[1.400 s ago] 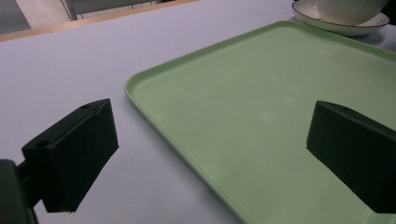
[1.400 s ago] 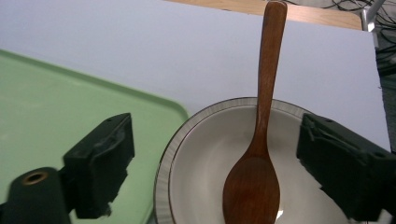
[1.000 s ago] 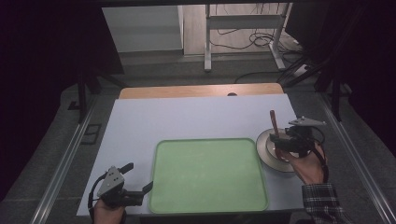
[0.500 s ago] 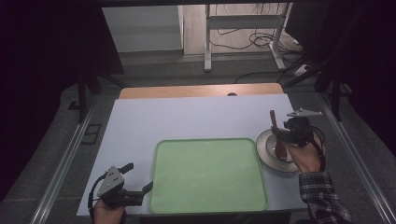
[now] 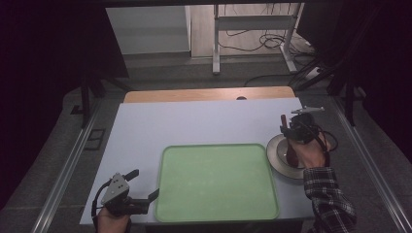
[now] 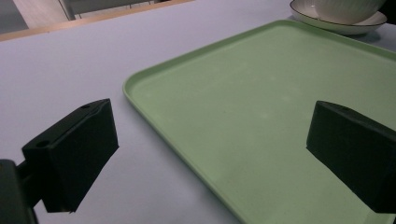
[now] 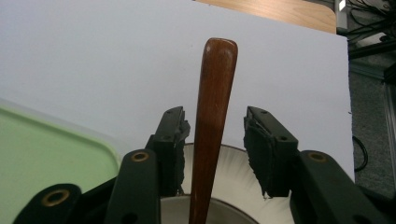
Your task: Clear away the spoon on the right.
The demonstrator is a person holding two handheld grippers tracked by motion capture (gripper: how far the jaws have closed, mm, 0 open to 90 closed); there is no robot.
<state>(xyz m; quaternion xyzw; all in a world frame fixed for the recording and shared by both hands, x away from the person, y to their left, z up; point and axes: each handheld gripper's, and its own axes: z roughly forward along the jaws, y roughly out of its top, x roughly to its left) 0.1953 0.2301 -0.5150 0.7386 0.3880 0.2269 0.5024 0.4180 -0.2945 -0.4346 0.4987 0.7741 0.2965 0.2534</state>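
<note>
Up close, the right gripper straddles a brown wooden handle rising from a white bowl; its jaws have just been closing, w/ the handle between them, the left pad looks to be at the wood, a clear gap at the right pad, so not yet clamped. The handle's lower end is cut off at the frame bottom, so what it belongs to can't be made out. From the high view, the right gripper sits over the bowl at the table's right edge, just beside the green tray; hand and gripper hide much of the bowl, and the handle shows as a dark stub. At the near-left corner, the left gripper rests on the white tabletop, jaws wide apart, nothing between them, by the tray's left rim. The person's forearms are cut off at the frame bottom.
</note>
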